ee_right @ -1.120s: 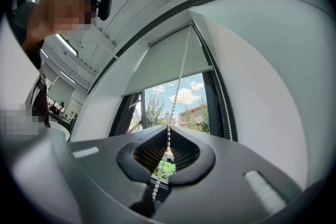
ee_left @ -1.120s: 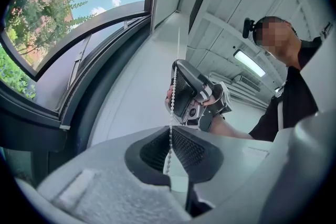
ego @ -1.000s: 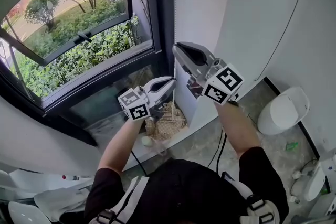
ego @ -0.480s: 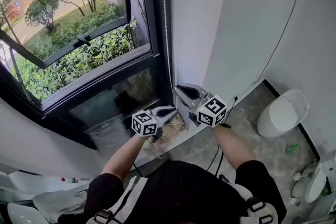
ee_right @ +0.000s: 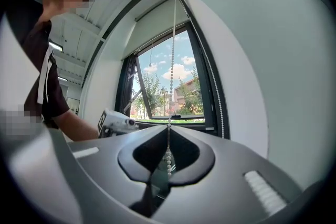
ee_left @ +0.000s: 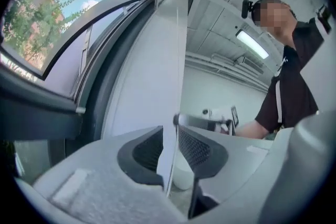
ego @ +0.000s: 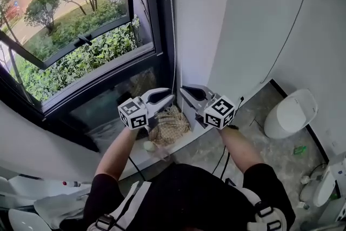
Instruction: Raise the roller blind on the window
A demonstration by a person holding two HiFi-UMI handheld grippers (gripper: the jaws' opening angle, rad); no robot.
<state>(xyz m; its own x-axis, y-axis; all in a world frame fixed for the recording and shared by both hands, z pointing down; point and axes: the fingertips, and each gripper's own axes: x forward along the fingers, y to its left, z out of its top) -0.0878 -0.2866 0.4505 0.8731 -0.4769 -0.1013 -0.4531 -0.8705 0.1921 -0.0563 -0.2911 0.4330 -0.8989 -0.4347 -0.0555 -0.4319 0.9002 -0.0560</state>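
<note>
The white bead chain (ego: 171, 24) of the roller blind hangs down the black window frame (ego: 160, 19). My right gripper (ego: 183, 88) is shut on it low down; in the right gripper view the chain (ee_right: 172, 60) runs from the ceiling into the closed right gripper (ee_right: 168, 131). The pale blind (ee_right: 159, 22) is rolled high at the window's top. My left gripper (ego: 171, 96) sits just left of the right one. Its jaws have just been opening, and a thin strand of chain (ee_left: 170, 170) passes between the left gripper's (ee_left: 171, 136) pads without being pressed.
A woven mat (ego: 171, 124) and a small pale ball (ego: 150, 145) lie on the low sill. A white lidded bin (ego: 292, 113) stands on the floor at the right. A black cable (ego: 294, 24) runs down the white wall. Greenery shows outside the open sash.
Both grippers came down along the chain, the right staying shut on it. The left then rose a little and opened its jaws. The blind's edge moved up out of the head view.
</note>
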